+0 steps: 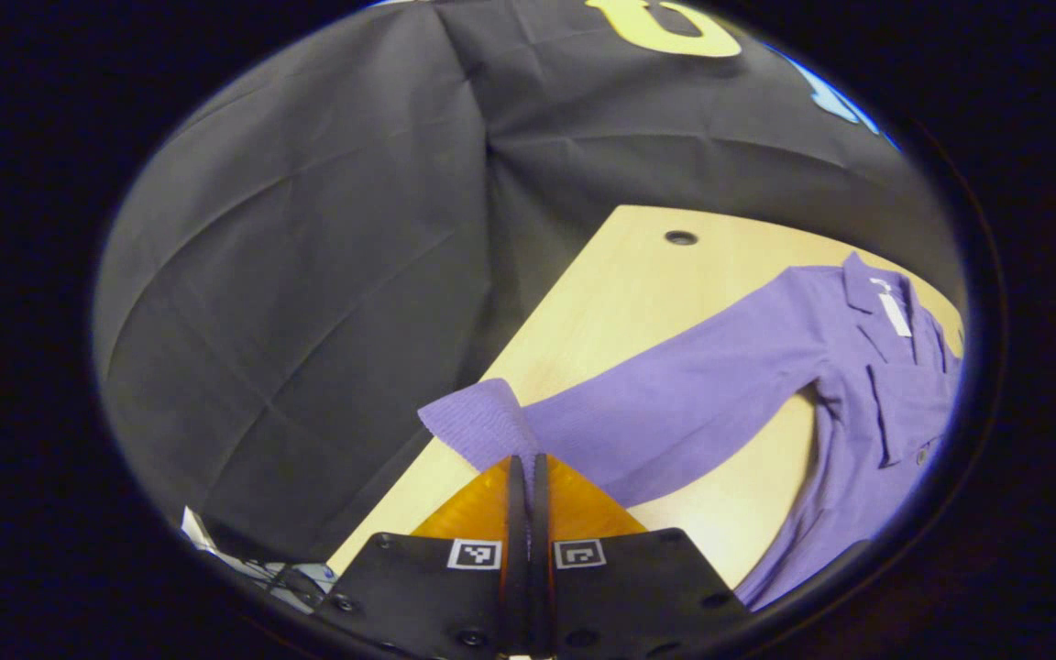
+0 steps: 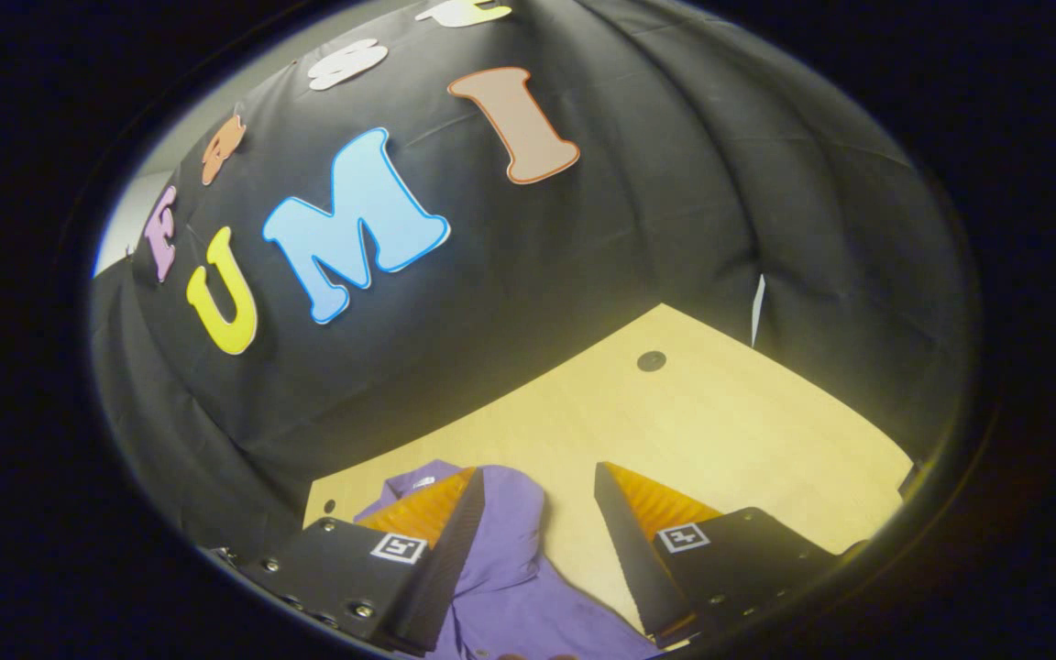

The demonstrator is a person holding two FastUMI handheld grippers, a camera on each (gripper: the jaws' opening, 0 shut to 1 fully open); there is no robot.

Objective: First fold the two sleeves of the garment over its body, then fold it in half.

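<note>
- Nearest in the left gripper view, the left claw [image 1: 528, 463] has its two fingers pressed together, with the ribbed cuff [image 1: 478, 423] of the purple garment's sleeve [image 1: 675, 399] pinched between their tips.
- From that pinch the sleeve runs up and to the right across the pale wooden desk [image 1: 620, 275] to the shoulder of the garment [image 1: 885, 394], which lies at the right side of that view with its collar [image 1: 863, 280] toward the far edge and a white label [image 1: 895, 316] just inside it.
- The cuff sits near the desk's left edge, beyond which the black cloth wall [image 1: 308, 275] hangs.
- A small dark round hole [image 1: 680, 237] marks the desk near its far corner.
- In the right gripper view, the right claw [image 2: 537, 495] stands wide, fingers well apart, holding nothing.
- Purple fabric lies under and between those fingers, nearer the left one; bare desk spreads beyond the right finger.
</note>
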